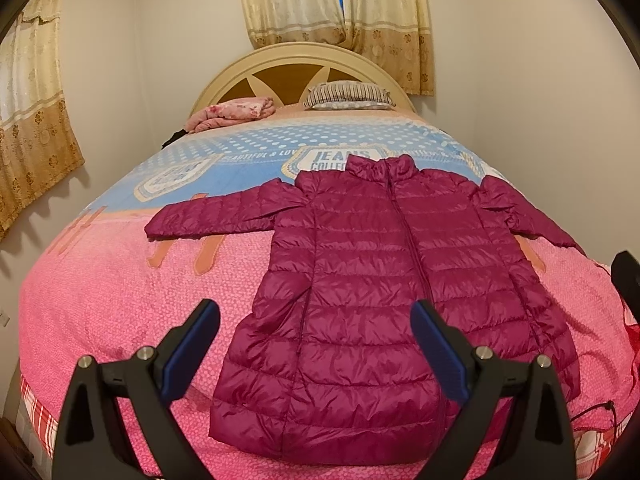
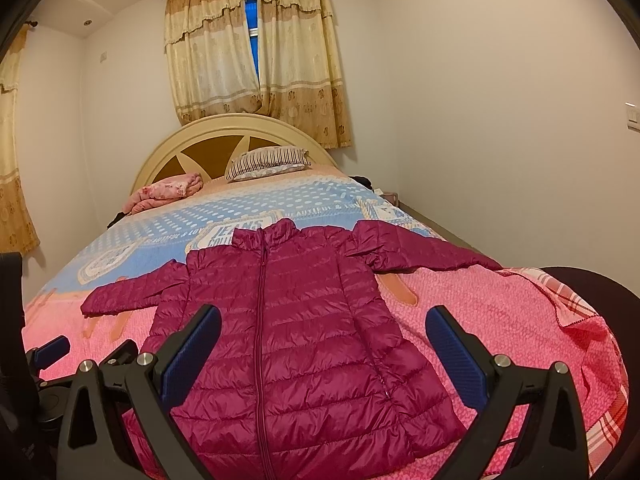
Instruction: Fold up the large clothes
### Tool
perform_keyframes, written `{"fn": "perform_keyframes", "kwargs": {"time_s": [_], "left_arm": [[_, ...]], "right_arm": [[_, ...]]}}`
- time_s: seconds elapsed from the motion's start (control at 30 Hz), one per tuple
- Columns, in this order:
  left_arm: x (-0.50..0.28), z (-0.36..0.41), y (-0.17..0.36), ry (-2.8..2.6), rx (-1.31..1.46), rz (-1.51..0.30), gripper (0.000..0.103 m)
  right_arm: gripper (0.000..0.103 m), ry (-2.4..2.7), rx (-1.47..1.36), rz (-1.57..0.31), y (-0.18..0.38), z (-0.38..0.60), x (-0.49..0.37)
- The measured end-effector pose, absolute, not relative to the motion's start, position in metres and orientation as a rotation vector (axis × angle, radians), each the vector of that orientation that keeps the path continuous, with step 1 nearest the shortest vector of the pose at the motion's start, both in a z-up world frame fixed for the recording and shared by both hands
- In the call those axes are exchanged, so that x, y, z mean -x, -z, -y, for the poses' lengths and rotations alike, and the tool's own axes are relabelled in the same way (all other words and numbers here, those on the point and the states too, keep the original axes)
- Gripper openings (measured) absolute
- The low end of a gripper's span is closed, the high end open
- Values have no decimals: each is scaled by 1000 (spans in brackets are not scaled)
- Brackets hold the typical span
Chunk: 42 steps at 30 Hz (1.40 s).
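A magenta quilted puffer jacket (image 1: 384,280) lies flat, zipped, front up on the bed, collar toward the headboard and both sleeves spread out sideways. It also shows in the right wrist view (image 2: 288,320). My left gripper (image 1: 316,320) is open and empty, held above the jacket's hem on its left half. My right gripper (image 2: 324,328) is open and empty, held above the hem on the jacket's right half. The left gripper's blue pad also shows at the left edge of the right wrist view (image 2: 50,352).
The bed has a pink and blue bedspread (image 1: 120,300). A striped pillow (image 1: 348,96) and a folded pink blanket (image 1: 232,114) lie by the curved headboard (image 1: 304,56). Walls stand close on both sides. Curtains (image 2: 256,68) hang behind the bed.
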<state>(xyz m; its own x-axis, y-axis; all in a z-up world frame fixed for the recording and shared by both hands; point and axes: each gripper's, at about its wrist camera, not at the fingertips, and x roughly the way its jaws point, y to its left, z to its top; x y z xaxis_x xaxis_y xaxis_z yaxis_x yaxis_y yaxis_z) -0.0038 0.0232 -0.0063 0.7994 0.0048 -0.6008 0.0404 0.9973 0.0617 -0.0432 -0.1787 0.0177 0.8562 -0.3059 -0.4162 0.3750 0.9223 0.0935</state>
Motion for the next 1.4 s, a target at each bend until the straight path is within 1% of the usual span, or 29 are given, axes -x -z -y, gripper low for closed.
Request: {"fn": "perform_keyframes", "kwargs": {"time_s": [0.53,0.8,1.0,1.17,1.27,1.3,1.37,1.4], "left_arm": [[-3,-21,13,21,-75,-670,98],[-15,-19,26,20,-85,-705,98],[-33,-19,44,41,-77,-770,98],[-60,-27,66,172,-1,-881,98],[-83,-34,74,178,26,-906,98],[-92,-37,75,164,26,-905,98],[-114,-46,75,125,20,-887,98],[-123,-49,75,115,18,-876,98]], "right_arm": [[102,364,-184,-445,-7,184,35],[102,376,-192,-503,6,194,19],[102,384,-206,-556,20,210,-2],[102,337,-269,-669,51,232,-27],[102,284,-337,-713,63,257,-45],[101,287,-353,-713,63,268,-50],[97,293,-385,-707,61,293,-63],[90,290,-414,-703,59,313,-72]]}}
